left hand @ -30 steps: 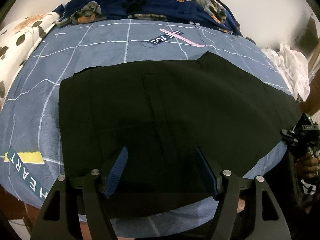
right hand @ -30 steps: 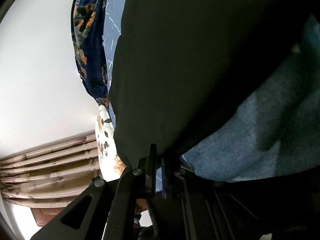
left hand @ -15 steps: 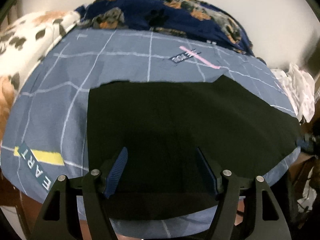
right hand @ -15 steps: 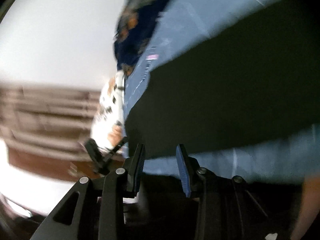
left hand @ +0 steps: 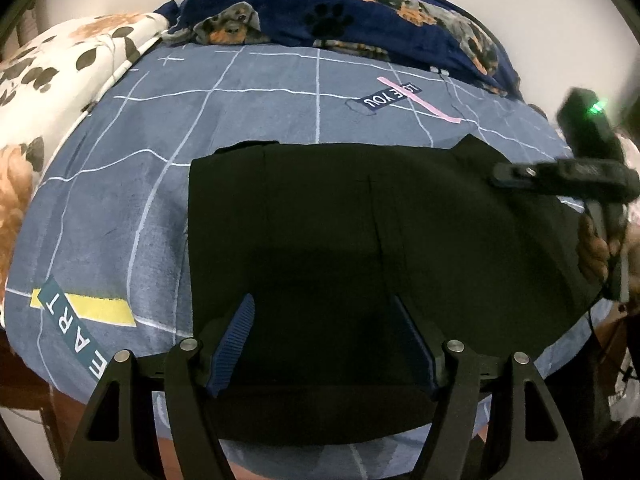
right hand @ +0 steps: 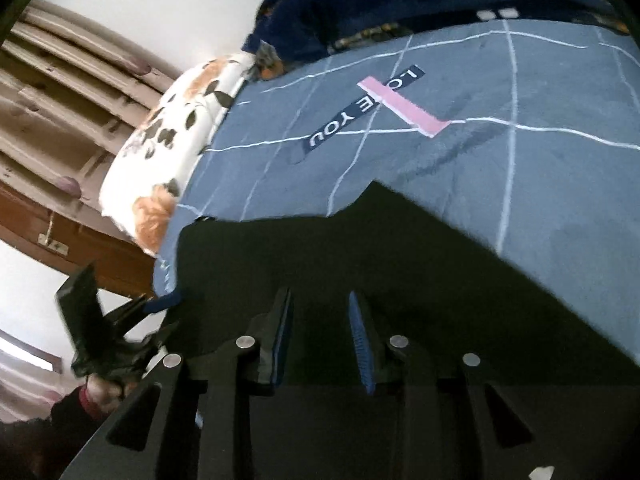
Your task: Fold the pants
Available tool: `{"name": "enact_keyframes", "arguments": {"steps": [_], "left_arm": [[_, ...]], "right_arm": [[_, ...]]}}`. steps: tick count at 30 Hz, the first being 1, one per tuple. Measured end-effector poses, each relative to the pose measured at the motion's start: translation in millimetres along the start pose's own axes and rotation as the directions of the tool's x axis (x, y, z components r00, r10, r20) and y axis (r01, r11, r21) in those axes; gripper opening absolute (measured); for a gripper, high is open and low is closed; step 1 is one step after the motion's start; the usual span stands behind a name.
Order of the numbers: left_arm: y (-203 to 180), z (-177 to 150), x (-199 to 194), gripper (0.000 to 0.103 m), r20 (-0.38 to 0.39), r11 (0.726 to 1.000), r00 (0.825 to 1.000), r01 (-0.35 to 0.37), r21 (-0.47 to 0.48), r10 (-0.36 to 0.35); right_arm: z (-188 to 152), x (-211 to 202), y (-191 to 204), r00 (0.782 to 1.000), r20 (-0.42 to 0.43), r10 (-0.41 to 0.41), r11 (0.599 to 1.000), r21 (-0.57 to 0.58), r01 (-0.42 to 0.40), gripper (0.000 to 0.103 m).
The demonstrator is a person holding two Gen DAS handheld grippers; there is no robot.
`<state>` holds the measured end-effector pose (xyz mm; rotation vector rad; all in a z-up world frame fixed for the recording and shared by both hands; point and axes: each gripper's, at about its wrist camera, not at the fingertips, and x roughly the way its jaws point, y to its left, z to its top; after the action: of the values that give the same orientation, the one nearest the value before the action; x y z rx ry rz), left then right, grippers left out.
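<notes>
Black pants (left hand: pixel 360 240) lie flat and folded on the blue-grey bedsheet (left hand: pixel 160 140). My left gripper (left hand: pixel 324 320) is open and empty above the near edge of the pants. The right gripper's body (left hand: pixel 580 172) shows at the right of the left wrist view, held over the pants' right part. In the right wrist view the right gripper (right hand: pixel 320 320) is open and empty above the pants (right hand: pixel 400 260). The left gripper's body (right hand: pixel 104 340) shows at lower left there.
A navy dog-print blanket (left hand: pixel 360 12) lies along the far side of the bed. A white floral pillow (left hand: pixel 60 64) sits at the far left. A wooden headboard or frame (right hand: pixel 60 160) shows in the right wrist view.
The right gripper let go of the pants, opened, and lifted up over the bed. The left gripper stayed open and pulled back slightly.
</notes>
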<state>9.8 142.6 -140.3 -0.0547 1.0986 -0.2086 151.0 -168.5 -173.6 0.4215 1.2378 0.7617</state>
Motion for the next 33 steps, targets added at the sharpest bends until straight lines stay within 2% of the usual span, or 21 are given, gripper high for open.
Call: {"name": "enact_keyframes", "arguments": {"steps": [3, 5, 7, 8, 11, 13, 14, 15, 19, 21, 23, 24, 25, 27, 29, 30, 33], "left_arm": [[1.4, -0.3, 2.6, 0.073, -0.001, 1.000, 1.000, -0.011, -0.002, 0.011], [3.3, -0.7, 3.5, 0.073, 0.001, 1.000, 1.000, -0.005, -0.011, 0.005], [4.0, -0.9, 3.9, 0.073, 0.002, 1.000, 1.000, -0.004, -0.013, 0.004], [3.8, -1.0, 4.0, 0.073, 0.001, 1.000, 1.000, -0.006, -0.010, 0.006], [3.9, -0.8, 4.9, 0.074, 0.002, 1.000, 1.000, -0.014, 0.001, 0.014], [2.8, -0.9, 5.8, 0.075, 0.002, 1.000, 1.000, -0.026, 0.013, 0.026], [1.9, -0.9, 5.7, 0.075, 0.001, 0.999, 1.000, -0.030, 0.017, 0.030], [1.2, -1.0, 5.1, 0.075, 0.000, 0.999, 0.999, -0.033, 0.020, 0.033], [1.3, 2.7, -2.8, 0.075, 0.017, 1.000, 1.000, -0.018, 0.004, 0.018], [-1.1, 5.7, -13.0, 0.075, 0.049, 1.000, 0.999, -0.007, 0.000, 0.007], [-8.7, 10.5, -26.3, 0.075, 0.091, 1.000, 0.996, 0.007, 0.012, -0.008], [-12.3, 12.7, -29.7, 0.075, 0.099, 1.000, 0.995, 0.011, 0.020, -0.013], [-18.6, 15.8, -32.8, 0.075, 0.104, 0.999, 0.994, 0.015, 0.035, -0.019], [-32.9, 21.7, -33.9, 0.075, 0.100, 0.998, 0.995, 0.025, 0.060, -0.031], [-43.3, 27.5, -30.6, 0.075, 0.085, 0.998, 0.995, 0.038, 0.058, -0.043], [-48.1, 30.4, -28.0, 0.075, 0.079, 0.997, 0.995, 0.057, 0.051, -0.060], [-59.7, 34.2, -17.9, 0.075, 0.063, 0.995, 0.994, 0.093, 0.025, -0.095]], "right_arm": [[11.6, 2.6, -16.5, 0.999, 0.027, -0.022, 0.998, 0.053, 0.021, 0.014], [17.7, -1.8, -35.8, 0.998, 0.060, -0.030, 0.992, 0.124, 0.022, 0.000], [24.3, -3.5, -52.1, 0.994, 0.094, -0.052, 0.980, 0.194, 0.033, 0.000], [24.0, -5.0, -61.4, 0.993, 0.112, -0.029, 0.973, 0.230, 0.003, 0.000], [28.2, -7.5, -70.8, 0.988, 0.139, -0.068, 0.968, 0.251, 0.031, 0.000], [30.6, -9.7, -75.3, 0.988, 0.142, -0.052, 0.960, 0.279, 0.010, 0.000], [30.1, -15.3, -76.5, 0.986, 0.161, -0.045, 0.957, 0.289, -0.004, 0.006], [26.5, -29.7, -76.2, 0.976, 0.218, -0.018, 0.957, 0.287, -0.046, 0.011], [1.1, -90.1, -75.9, 0.930, 0.363, 0.066, 0.952, 0.256, -0.168, 0.011], [-28.5, -132.5, -84.0, 0.907, 0.405, 0.117, 0.943, 0.242, -0.230, 0.012], [-62.6, -173.3, -93.8, 0.895, 0.435, 0.104, 0.942, 0.245, -0.228, 0.021], [-79.3, -191.6, -99.6, 0.891, 0.447, 0.083, 0.943, 0.253, -0.215, 0.026], [-103.2, -214.9, -107.2, 0.884, 0.466, 0.038, 0.944, 0.274, -0.185, 0.035], [-145.6, -252.2, -122.4, 0.865, 0.498, -0.068, 0.935, 0.333, -0.118, 0.040], [-193.5, -289.5, -149.2, 0.825, 0.540, -0.165, 0.895, 0.433, -0.104, 0.040], [-228.5, -313.0, -171.5, 0.786, 0.576, -0.226, 0.848, 0.513, -0.132, 0.040], [-302.0, -353.4, -218.9, 0.702, 0.610, -0.367, 0.723, 0.662, -0.198, 0.041]]}}
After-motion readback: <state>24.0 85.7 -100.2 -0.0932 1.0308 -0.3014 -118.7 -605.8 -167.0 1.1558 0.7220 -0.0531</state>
